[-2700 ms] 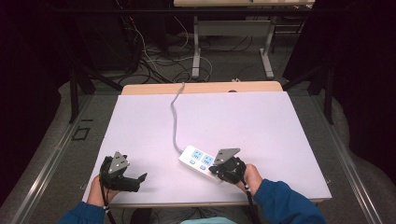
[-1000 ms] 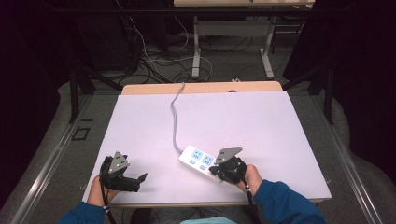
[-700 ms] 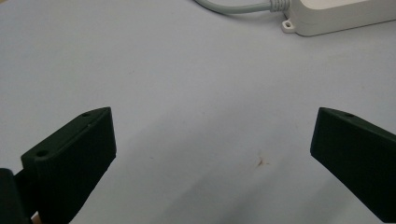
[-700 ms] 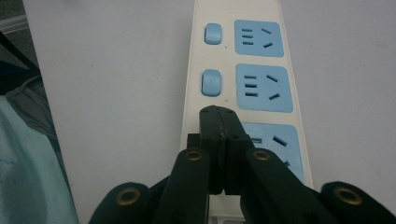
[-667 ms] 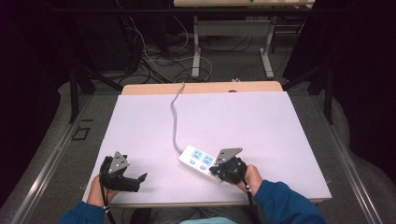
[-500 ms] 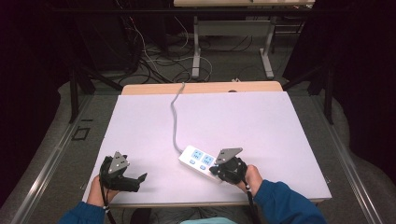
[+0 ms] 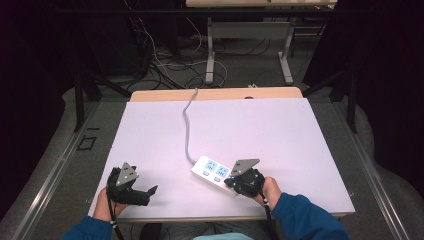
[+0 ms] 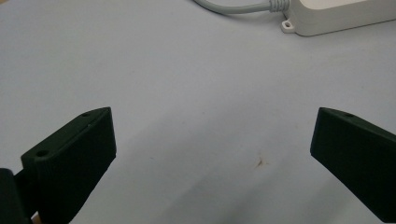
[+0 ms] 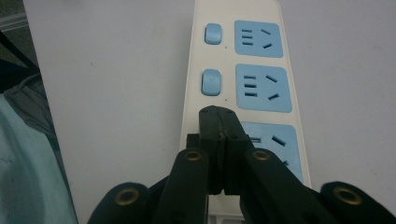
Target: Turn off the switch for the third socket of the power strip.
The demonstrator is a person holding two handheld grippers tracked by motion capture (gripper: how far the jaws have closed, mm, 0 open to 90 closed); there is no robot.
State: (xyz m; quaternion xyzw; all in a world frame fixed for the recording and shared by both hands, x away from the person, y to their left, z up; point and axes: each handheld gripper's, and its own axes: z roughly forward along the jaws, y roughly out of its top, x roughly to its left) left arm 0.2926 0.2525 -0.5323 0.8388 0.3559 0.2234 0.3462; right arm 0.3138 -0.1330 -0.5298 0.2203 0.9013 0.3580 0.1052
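Resting near the front edge of the white tabletop: white power strip with blue sockets and blue rocker switches, lying at a slant, grey cord running from its far-left end toward the back edge. Right hand-held gripper set over the near end of the strip, jaws pressed together, tips directly over the strip's face beside the third socket, just short of the second switch; contact with the strip not discernible. Left hand-held gripper low over bare tabletop at the front-left, well apart from the strip, jaws spread wide with nothing between. Small brownish mark on the surface between those jaws. Corner of the strip and cord entry visible at upper right in the left gripper view. Blue sleeves at bottom of the high view.
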